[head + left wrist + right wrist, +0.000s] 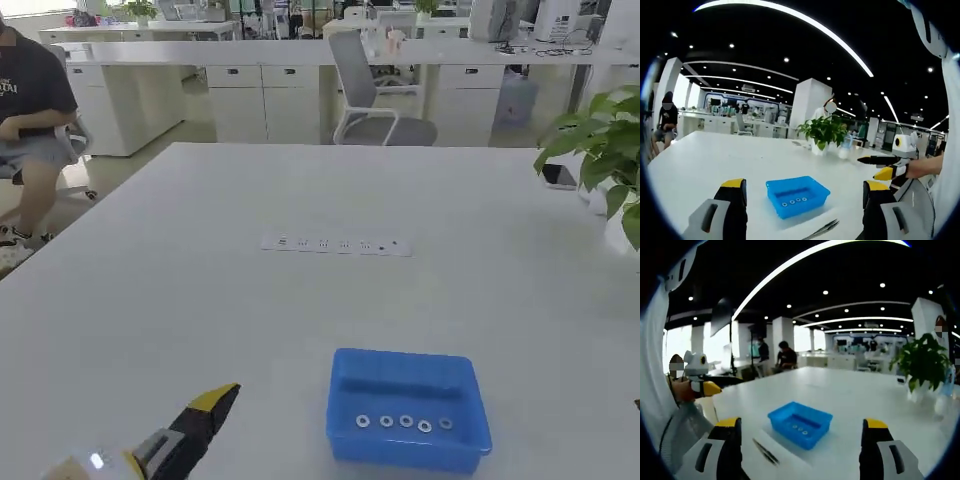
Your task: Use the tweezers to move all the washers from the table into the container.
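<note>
Both grippers were held low over the near side of the white table (200,280), each with its jaws spread wide and nothing between them. The left gripper (803,184) pointed across the tabletop from the person's left. The head view caught one black, yellow-tipped jaw of it at the bottom edge, with the rest cut off. The right gripper (801,422) faced in from the other side, and in the left gripper view it sat at the right, gripped by a hand (925,167).

One pair of thin metal tweezers (766,452) lay flat on the table close in front of the grippers, touched by neither. Part of the pair was cut off at the bottom of the left gripper view.

Just beyond stood one blue rectangular plastic container (400,455). Five flat silver washers (406,421) lay in a row on its floor. In the gripper views they were too small to count surely.

Farther back lay one white power strip (335,245), mid-table. A leafy green potted plant (600,140) stood at the right edge, partly out of frame. Past the table were white desks, a grey office chair (375,100) and a seated person (30,110).
</note>
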### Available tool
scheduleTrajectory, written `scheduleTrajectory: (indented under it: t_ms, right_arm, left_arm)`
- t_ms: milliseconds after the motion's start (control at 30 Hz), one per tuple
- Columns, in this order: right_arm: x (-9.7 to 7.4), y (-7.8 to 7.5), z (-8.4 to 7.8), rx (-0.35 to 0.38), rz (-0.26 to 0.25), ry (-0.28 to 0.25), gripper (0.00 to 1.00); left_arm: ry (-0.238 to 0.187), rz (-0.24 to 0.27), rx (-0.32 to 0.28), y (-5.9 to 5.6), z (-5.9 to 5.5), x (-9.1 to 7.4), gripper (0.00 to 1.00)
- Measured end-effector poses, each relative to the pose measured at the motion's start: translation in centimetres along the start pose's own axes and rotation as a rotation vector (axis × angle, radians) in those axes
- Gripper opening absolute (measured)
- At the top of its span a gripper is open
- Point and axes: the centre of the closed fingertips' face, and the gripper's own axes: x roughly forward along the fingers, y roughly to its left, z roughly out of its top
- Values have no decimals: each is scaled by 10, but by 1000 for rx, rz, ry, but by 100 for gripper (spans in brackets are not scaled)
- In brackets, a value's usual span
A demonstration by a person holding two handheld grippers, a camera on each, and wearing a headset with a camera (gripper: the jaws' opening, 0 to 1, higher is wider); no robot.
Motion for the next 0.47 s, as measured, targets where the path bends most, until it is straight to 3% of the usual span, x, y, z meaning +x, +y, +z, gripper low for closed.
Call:
scheduleTrajectory:
  t_ms: [100,200,367,467]
  right_arm:
    - [-3,0,6,22,-14,-36,99]
    - [-7,-3,14,78,-20,-88,99]
    - [-8,-6,11,69,-37,-73,99]
    - [-6,-5,7,65,-39,-59,99]
  left_arm:
    - [-32,-1,-20,0,3,0,99]
    - [-30,12,14,-1,3,3,99]
    - [-41,34,42,1,5,2,99]
    - [-41,39,30,2,4,3,99]
